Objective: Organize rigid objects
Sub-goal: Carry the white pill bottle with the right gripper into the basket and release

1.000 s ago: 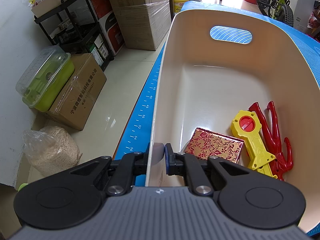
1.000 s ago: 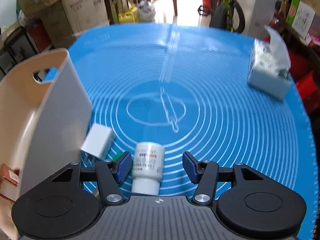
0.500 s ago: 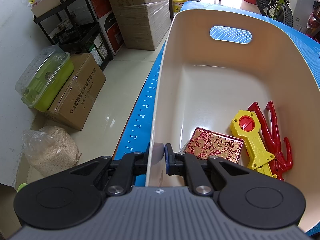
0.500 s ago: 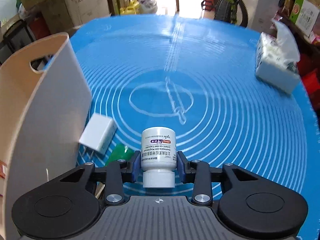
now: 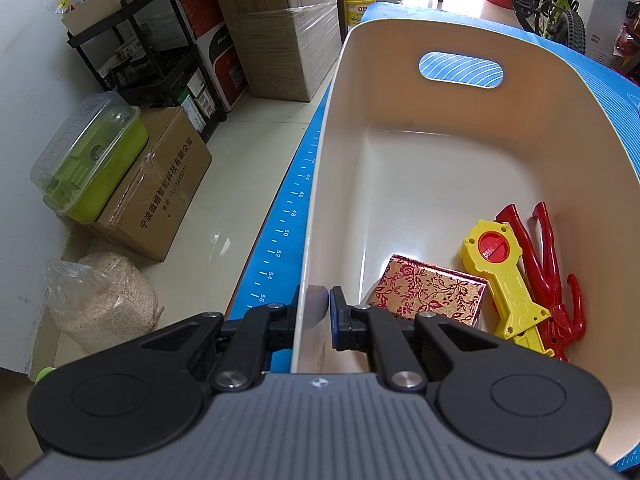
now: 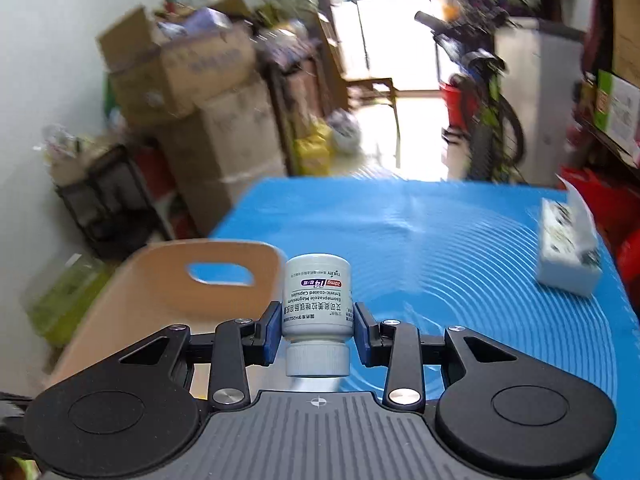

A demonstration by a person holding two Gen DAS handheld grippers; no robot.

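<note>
Motion blur smears the stacked cartons (image 6: pixel 192 92) and bicycle (image 6: pixel 492 120) behind the mat.

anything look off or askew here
Only the white pill bottle: the right gripper holds it upside down, cap toward the camera, label inverted. In the bin, the toys and patterned box lie loosely; nothing spilled or broken.

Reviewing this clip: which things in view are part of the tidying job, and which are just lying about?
Part of the job:
- cream bin, its wall pinched by the left tool
- white pill bottle gripped in the right tool
- floral box, yellow toy, red toy inside the bin

Lying about:
- tissue box
- cardboard boxes
- bicycle
</note>
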